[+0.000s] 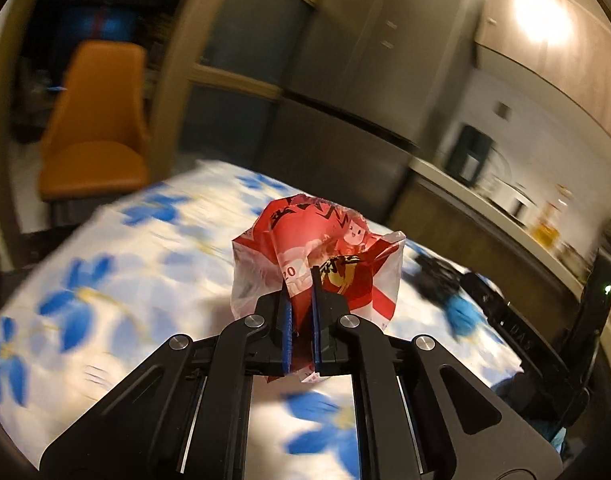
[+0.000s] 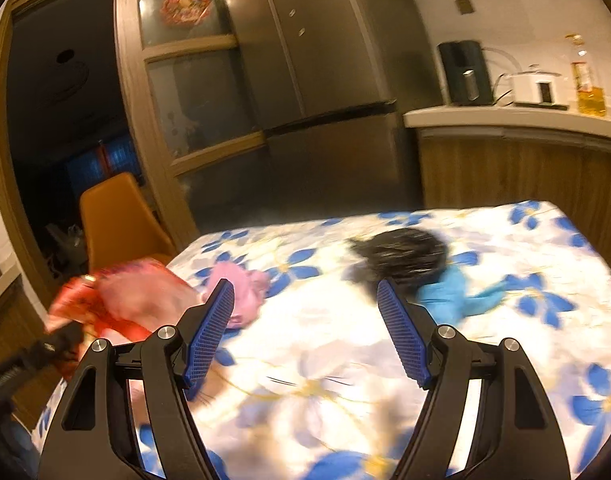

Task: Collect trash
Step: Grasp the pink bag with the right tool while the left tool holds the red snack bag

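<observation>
Above the tablecloth (image 1: 105, 264), left gripper (image 1: 299, 300) clamps red wrapper (image 1: 325, 240).

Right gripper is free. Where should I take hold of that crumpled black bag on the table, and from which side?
Grip the raised, bunched top of the black bag, coming from the near side, slightly above. It sits as a crumpled mound on the flowered tablecloth, so folds stick up to pinch. The blue piece lies against its right, so keep the right gripper, fingers open, left of that.
</observation>
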{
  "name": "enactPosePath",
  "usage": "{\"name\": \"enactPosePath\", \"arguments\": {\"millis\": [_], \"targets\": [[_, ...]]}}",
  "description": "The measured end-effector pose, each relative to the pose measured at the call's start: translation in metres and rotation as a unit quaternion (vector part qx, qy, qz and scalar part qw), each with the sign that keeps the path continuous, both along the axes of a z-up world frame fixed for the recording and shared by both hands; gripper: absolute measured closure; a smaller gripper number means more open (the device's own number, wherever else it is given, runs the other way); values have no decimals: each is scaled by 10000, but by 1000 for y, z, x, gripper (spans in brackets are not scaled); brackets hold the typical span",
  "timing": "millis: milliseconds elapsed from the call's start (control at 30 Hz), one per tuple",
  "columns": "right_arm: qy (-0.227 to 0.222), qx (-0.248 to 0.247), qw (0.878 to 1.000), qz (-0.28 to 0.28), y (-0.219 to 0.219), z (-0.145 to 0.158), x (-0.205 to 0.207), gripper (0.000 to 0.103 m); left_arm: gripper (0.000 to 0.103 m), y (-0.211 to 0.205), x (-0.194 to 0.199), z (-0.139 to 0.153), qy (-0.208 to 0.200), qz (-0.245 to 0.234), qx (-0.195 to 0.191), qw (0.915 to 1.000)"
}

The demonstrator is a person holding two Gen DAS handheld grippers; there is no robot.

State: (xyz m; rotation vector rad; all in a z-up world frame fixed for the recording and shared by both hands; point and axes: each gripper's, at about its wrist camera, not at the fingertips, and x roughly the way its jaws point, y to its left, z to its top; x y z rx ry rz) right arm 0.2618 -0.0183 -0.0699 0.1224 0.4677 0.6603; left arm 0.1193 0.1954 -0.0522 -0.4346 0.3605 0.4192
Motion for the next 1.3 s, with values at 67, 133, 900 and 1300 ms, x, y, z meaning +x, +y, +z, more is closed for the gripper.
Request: {"name": "enactPosePath", "arguments": {"millis": [67, 133, 900, 1300], "targets": [[49, -82, 9999, 131, 22, -5, 5, 31, 97, 13, -9, 2, -66, 224, -25, 9997], [49, -192, 9995, 243, 47, -8, 10, 32, 97, 22, -13, 3, -99, 379, -64, 9992], [728, -773, 9921, 665, 132, -33, 44, 101, 97, 42, -11, 5, -90, 548, -72, 9984], [-79, -341, 9986, 395, 57, 18, 3, 102, 97, 13, -7, 18, -144, 334, 38, 9993]]}}
